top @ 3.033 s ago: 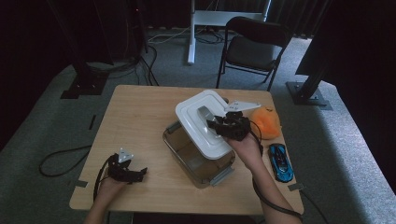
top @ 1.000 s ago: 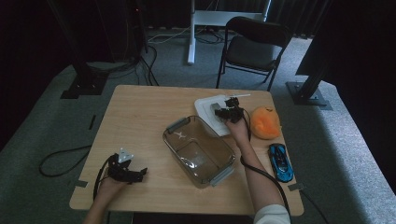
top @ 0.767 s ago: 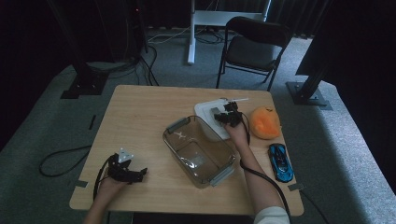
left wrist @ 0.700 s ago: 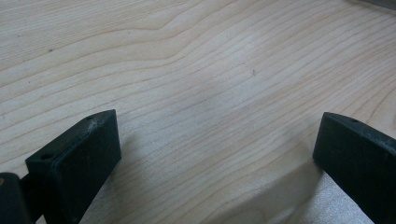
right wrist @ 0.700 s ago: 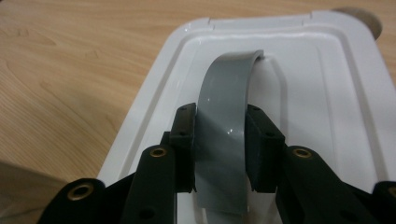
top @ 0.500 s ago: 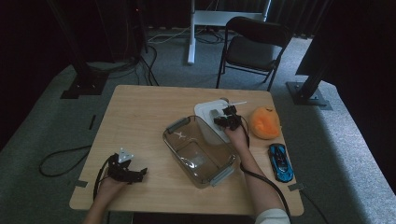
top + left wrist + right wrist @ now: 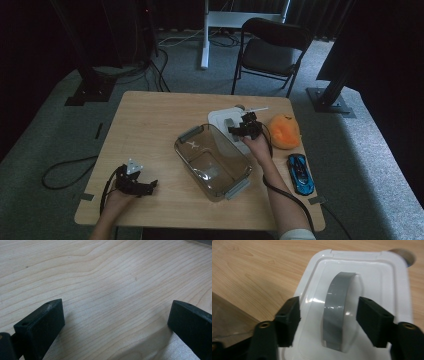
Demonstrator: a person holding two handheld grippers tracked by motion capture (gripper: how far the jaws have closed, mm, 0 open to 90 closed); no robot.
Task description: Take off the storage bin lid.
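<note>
A white lid [image 7: 224, 120] [image 7: 374, 280] with a grey tape handle [image 7: 337, 312] lies flat on the table behind a clear smoky bin [image 7: 212, 161]. My right gripper [image 7: 240, 129] [image 7: 328, 317] hovers over the lid; its jaws have just been opening and stand apart on either side of the handle, the pads clear of it. My left gripper [image 7: 145, 185] [image 7: 115, 322] rests open on bare wood at the near left with nothing between its jaws.
An orange soft object [image 7: 284, 131] lies right of the lid and a blue toy car [image 7: 300, 172] near the right edge. The wooden table [image 7: 150, 125] has bare room at the left and back. A chair [image 7: 272, 50] stands beyond it.
The right hand carried the lid off the bin, set it down flat behind it, and the jaws let go of the grey handle. The left hand stayed put.
</note>
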